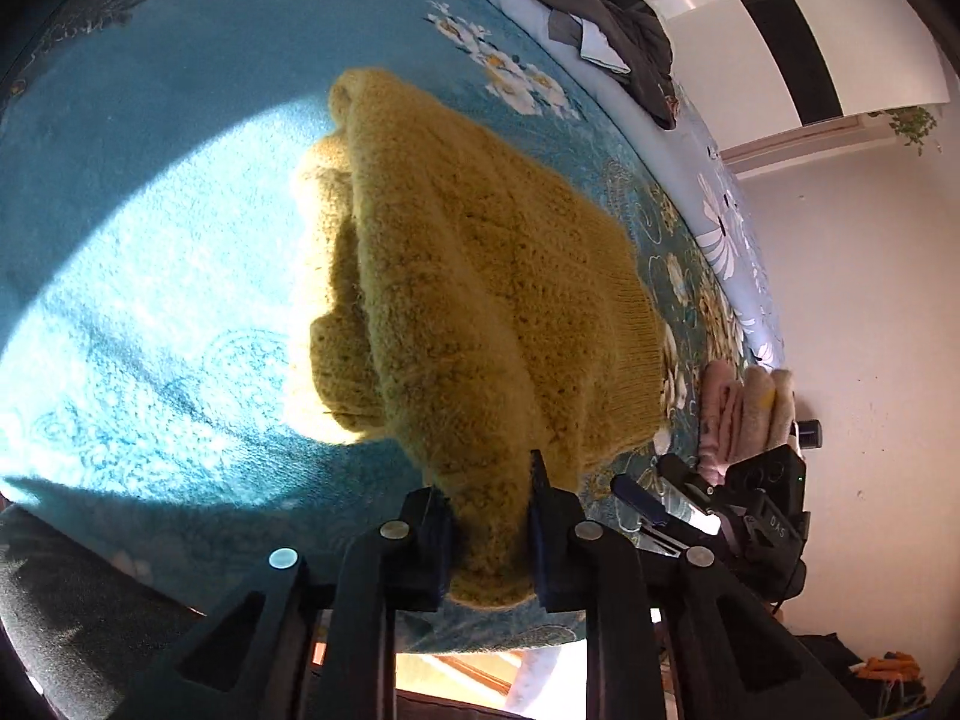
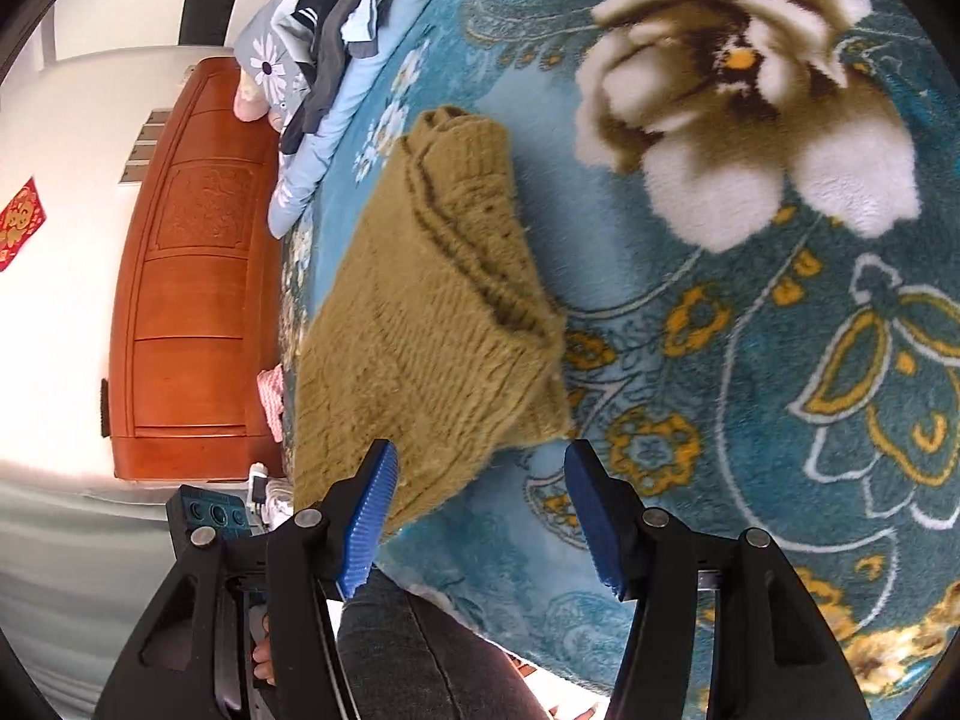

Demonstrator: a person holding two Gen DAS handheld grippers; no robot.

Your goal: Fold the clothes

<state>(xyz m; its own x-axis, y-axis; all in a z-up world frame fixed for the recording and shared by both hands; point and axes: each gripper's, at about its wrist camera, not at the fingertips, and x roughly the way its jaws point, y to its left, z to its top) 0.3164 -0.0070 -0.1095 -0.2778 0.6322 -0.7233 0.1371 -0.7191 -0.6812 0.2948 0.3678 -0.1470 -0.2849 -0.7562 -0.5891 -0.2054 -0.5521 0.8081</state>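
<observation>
A mustard-yellow knitted sweater [image 1: 468, 276] lies folded on a teal floral blanket [image 1: 150, 252]. My left gripper [image 1: 489, 516] is shut on the near end of the sweater, the knit bunched between its jaws. In the right wrist view the same sweater [image 2: 420, 324] lies ahead and to the left. My right gripper [image 2: 480, 474] is open, its blue pads [image 2: 372, 516] wide apart; the left pad touches or overlaps the sweater's near edge, with nothing held. The right gripper also shows in the left wrist view [image 1: 678, 510] at the lower right.
A pile of dark clothes [image 1: 600, 6] lies at the far side of the bed on a light blue sheet. Folded pink and cream garments [image 1: 750, 408] sit at the right bed edge. A wooden cabinet [image 2: 192, 276] stands beyond the bed. A dark trouser leg [image 2: 420, 654] is below.
</observation>
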